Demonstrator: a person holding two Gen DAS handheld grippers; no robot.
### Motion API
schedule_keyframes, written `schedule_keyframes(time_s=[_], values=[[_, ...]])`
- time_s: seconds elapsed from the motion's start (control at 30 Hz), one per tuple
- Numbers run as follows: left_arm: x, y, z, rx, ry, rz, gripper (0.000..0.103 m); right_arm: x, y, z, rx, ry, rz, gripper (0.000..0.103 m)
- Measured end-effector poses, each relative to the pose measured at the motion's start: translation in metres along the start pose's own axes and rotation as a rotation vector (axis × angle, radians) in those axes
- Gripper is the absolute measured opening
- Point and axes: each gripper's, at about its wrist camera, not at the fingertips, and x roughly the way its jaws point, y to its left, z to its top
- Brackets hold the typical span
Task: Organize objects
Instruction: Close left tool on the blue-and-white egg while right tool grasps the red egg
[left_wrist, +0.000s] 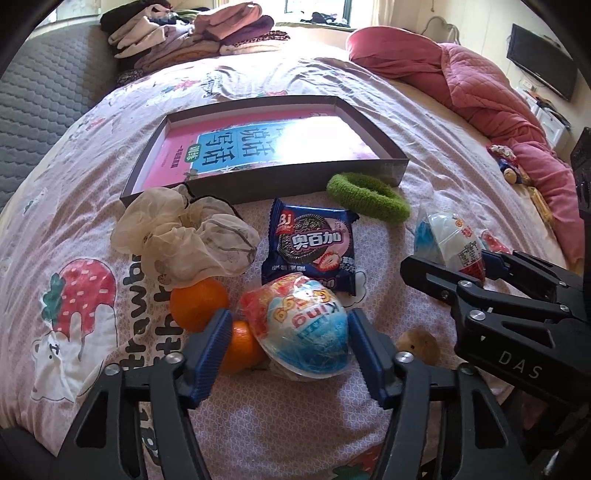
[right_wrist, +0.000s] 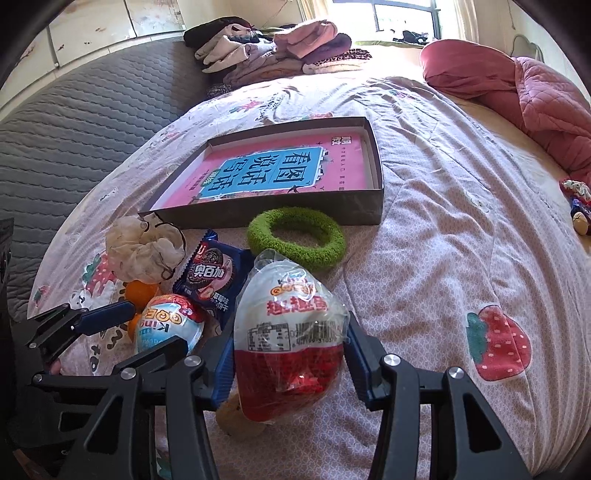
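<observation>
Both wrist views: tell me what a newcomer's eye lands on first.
Two wrapped toy eggs: the blue egg sits between the left tongs, the red egg between the right tongs, both low on the strawberry-print bedspread. Behind them lies a shallow dark box holding a pink book.

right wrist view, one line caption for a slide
Right gripper closed on a red-and-white toy egg on the bed, shallow box behind.
</observation>
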Motion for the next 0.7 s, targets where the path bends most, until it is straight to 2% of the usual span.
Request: schedule_keyframes(time_s=[0.47, 0.7], values=[[0.003, 0.004, 0.001, -0.002, 0.007, -0.014, 0.054, -0.001, 0.001, -0.001, -0.002, -0.01, 0.01, 0.052], [-0.001, 0.016, -0.002, -0.03, 0.005, -0.069, 0.054, -0.003, 0.0, -0.001, 0.003, -0.016, 0.013, 0.052]])
